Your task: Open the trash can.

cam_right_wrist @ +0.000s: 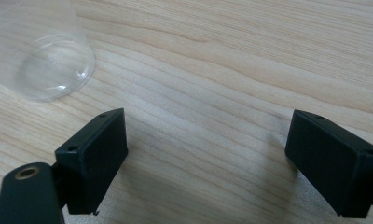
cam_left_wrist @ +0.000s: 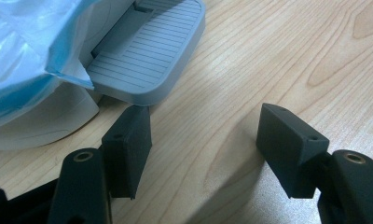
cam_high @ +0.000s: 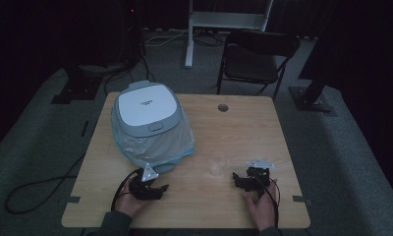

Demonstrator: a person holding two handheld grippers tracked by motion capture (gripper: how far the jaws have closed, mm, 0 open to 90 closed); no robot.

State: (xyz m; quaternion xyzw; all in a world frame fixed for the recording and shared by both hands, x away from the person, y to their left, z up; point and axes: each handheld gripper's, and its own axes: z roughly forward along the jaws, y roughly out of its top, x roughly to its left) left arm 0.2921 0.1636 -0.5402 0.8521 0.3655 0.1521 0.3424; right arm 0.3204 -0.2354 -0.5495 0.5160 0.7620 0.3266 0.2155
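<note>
So this looked like the very start of things, both grippers parked near the front edge of the table [cam_high: 263,105] with nothing picked up yet. The left gripper [cam_high: 153,189] sat toward the front left, jaws spread wide over bare wood, and its own view had it pointed right at the grey ribbed pedal [cam_left_wrist: 145,56] sticking out of the bin's base. That pedal bin [cam_high: 148,123] stood toward the back left corner, white body, grey lid shut, with a pale blue liner bag [cam_high: 182,140] bunched loosely around the outside. The right gripper [cam_high: 244,179] was near the front right, jaws also wide apart and holding nothing. Just beyond it, around the middle of the table and a bit toward the front, stood the clear plastic cup [cam_high: 217,164], upright, looked empty, and honestly hard to spot against the wood. In the right gripper view the cup [cam_right_wrist: 40,51] sat off to the upper left of the jaws, not between them. My guess: the right one needed to swing over and close gently around the cup, since thin plastic like that would crush or skid easily, while the left one was lined up to press the pedal and pop the lid.
</note>
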